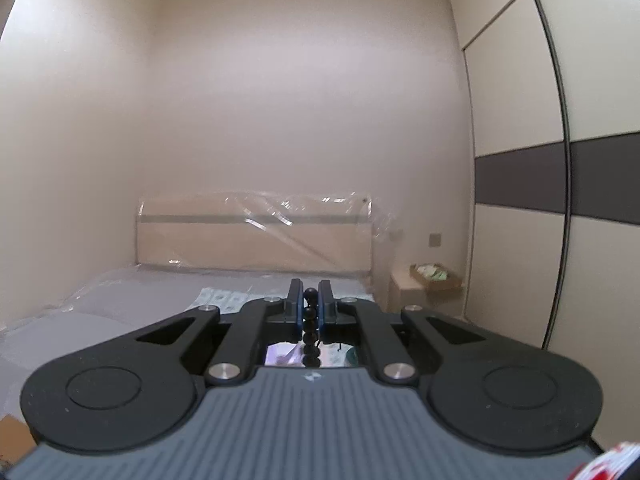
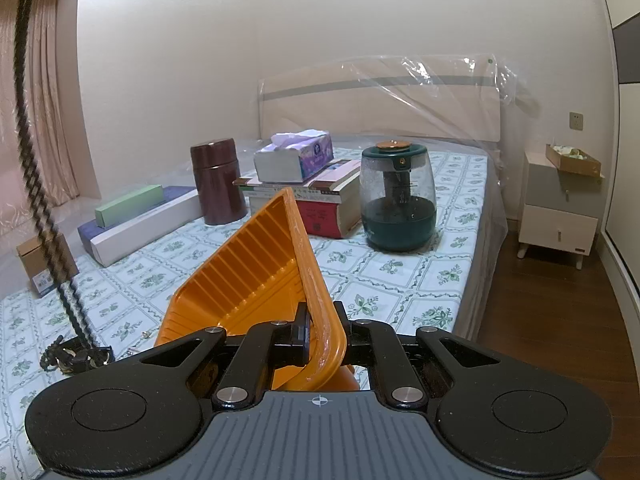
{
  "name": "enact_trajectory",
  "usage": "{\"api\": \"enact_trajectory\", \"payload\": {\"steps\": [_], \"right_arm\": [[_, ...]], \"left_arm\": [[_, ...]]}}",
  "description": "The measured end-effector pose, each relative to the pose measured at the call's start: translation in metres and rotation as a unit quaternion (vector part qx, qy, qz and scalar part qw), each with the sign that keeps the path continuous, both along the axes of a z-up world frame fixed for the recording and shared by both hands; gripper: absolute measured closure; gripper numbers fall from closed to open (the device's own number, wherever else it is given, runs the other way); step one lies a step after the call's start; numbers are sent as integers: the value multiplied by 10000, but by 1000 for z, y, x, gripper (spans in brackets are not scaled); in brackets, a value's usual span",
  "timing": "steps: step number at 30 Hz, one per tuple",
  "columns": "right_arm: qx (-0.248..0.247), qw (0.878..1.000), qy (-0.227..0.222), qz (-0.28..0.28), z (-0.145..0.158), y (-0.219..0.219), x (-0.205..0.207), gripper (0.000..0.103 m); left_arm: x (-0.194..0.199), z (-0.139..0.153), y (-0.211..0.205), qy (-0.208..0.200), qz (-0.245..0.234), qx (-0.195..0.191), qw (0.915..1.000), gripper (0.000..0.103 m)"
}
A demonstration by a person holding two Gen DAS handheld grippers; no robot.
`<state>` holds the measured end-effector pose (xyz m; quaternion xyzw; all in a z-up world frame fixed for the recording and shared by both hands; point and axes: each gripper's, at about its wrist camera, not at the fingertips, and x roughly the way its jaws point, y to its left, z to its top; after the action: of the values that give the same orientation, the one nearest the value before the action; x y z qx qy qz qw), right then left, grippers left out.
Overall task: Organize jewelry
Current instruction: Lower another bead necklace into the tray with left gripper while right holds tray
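On the bed point(image 2: 400, 276): green humidifier point(image 2: 398, 200) right of stacked books point(image 2: 320, 204), tissue box point(image 2: 294, 158) on top, maroon canister point(image 2: 218, 182) left of them, nightstand point(image 2: 560, 216) beyond the humidifier.

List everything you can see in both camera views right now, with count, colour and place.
Bead necklace: 1, black, hanging from left gripper down to bedspread
Tray: 1, orange, tilted, in right gripper
Canister: 1, maroon, on bed
Tissue box: 1, white-purple, atop books
Books: stack, on bed
Humidifier: 1, green, on bed
Long boxes: 2, green on white-blue, bed's left
Cardboard box: 1, brown, far left
Nightstand: 1, white-grey, beside bed
Left gripper: black, clamping necklace
Right gripper: black, clamping tray
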<state>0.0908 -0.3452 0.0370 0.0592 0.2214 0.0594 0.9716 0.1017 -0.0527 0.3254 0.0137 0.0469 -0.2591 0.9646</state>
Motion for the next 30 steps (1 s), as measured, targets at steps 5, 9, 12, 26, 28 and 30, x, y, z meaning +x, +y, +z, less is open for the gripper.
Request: {"api": "enact_trajectory", "payload": {"steps": [5,9,12,26,28,30], "right_arm": [[25,10000,13,-18,0,0,0,93],[33,10000,16,-23,0,0,-1,93],[54,10000,26,-39,0,-1,0,93],[127,9999,53,-61,-3,-3,1,93],[133,9999,59,-62,-3,-3,1,93],[134,9999,65,-66,-4,-3,2,93]], "left_arm": [[6,4,-12,75,-238,-182,9995,97],[12,-2,-22,202,-368,-192,9989,97],[17,-2,-30,252,-462,-221,9984,97],[26,-31,-64,648,-747,91,9951,97],[32,-53,-68,937,-736,239,9926,97],[37,-74,-70,1186,-731,358,9896,97]]}}
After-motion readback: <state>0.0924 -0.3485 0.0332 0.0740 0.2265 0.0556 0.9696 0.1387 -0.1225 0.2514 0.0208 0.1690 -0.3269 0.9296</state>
